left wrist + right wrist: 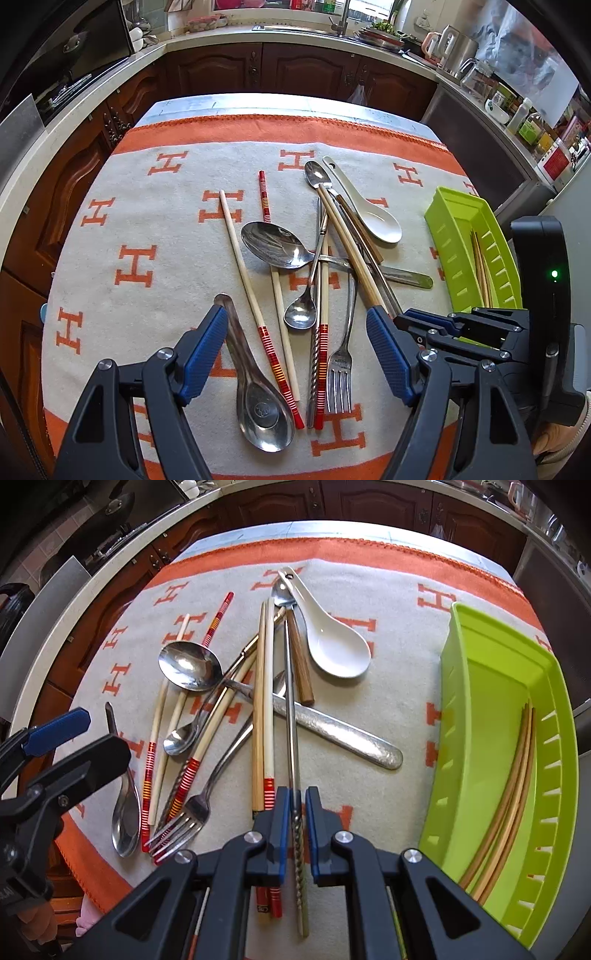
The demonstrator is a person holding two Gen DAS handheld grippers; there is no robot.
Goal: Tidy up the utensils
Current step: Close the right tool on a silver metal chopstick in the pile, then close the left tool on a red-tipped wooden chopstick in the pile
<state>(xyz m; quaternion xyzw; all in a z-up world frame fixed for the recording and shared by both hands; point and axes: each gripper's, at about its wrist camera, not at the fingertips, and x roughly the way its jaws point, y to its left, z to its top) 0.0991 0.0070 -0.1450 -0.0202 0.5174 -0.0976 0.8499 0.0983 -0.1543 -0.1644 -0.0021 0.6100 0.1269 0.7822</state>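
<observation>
Steel chopstick (pixel 293 716) gripped by right fingers (pixel 297 805), left fingers (pixel 295 354) open, one fork (pixel 341 363)

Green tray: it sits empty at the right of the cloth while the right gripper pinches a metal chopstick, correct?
Not empty. The right wrist view shows the green tray already holding wooden chopsticks along its slotted side. The rest stands: the right gripper pinches the metal chopstick.
</observation>
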